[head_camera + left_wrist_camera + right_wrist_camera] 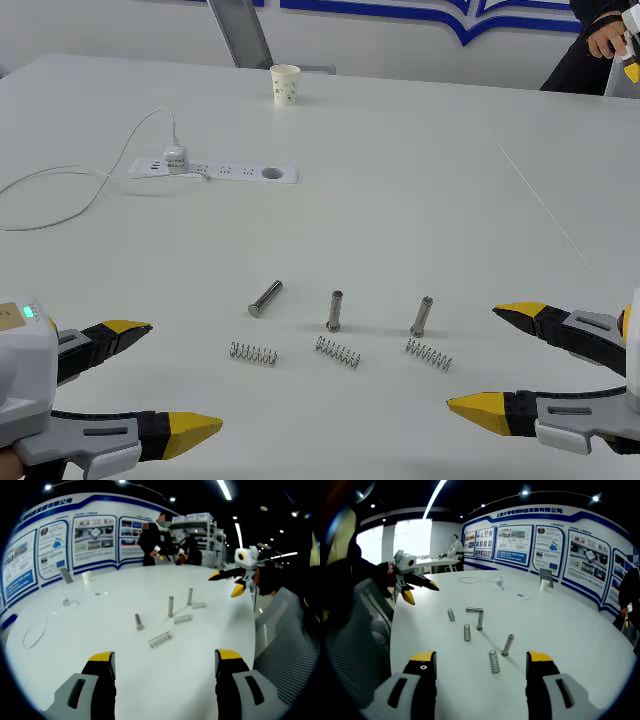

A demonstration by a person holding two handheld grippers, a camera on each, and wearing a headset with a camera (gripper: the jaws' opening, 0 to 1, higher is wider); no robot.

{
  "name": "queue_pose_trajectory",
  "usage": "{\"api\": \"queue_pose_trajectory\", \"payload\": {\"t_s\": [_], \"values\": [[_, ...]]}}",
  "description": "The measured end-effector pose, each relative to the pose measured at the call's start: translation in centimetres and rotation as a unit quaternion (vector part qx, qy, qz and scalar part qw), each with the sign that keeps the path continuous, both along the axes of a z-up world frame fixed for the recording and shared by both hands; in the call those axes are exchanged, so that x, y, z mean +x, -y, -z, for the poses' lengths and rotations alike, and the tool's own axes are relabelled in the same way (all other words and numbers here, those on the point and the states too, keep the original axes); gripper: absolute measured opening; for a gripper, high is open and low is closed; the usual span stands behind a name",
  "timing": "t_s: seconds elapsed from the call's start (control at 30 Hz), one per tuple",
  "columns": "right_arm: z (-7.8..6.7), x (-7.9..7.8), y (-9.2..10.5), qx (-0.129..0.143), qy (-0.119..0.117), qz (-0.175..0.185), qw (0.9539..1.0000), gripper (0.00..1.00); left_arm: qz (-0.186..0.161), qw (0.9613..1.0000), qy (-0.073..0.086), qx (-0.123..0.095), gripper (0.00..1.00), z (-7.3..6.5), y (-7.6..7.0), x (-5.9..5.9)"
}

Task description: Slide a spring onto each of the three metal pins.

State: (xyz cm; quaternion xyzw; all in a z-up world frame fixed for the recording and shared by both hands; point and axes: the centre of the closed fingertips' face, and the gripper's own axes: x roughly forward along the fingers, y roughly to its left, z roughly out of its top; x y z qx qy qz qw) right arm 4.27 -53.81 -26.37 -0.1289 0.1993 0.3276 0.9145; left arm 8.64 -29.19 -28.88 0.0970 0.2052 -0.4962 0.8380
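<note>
Three metal pins stand in a row on the white table point(420, 180). The left pin point(265, 298) lies on its side. The middle pin point(334, 311) and the right pin point(421, 316) stand upright. In front of each lies a loose spring: left point(252, 353), middle point(337, 351), right point(428, 353). My left gripper point(165, 378) is open at the near left, apart from everything. My right gripper point(492, 358) is open at the near right, just right of the right spring. The left gripper view has the lying pin point(138, 622) and nearest spring point(160, 639). The right gripper view has the right pin point(507, 644) and right spring point(493, 661).
A paper cup point(285, 84) stands at the far side. A white power strip point(225, 172) with a plugged charger and looping cable point(60, 195) lies at the back left. A person's arm point(590, 45) shows at the far right corner.
</note>
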Motion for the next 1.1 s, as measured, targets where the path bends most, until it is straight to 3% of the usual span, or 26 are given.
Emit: {"api": "queue_pose_trajectory", "payload": {"t_s": [1.1], "values": [[0.49,-0.18,-0.26,0.005,-0.003,0.003,1.0,0.74,-0.002,1.0,0.0,0.003,0.82,-0.02,-0.16,0.57]]}}
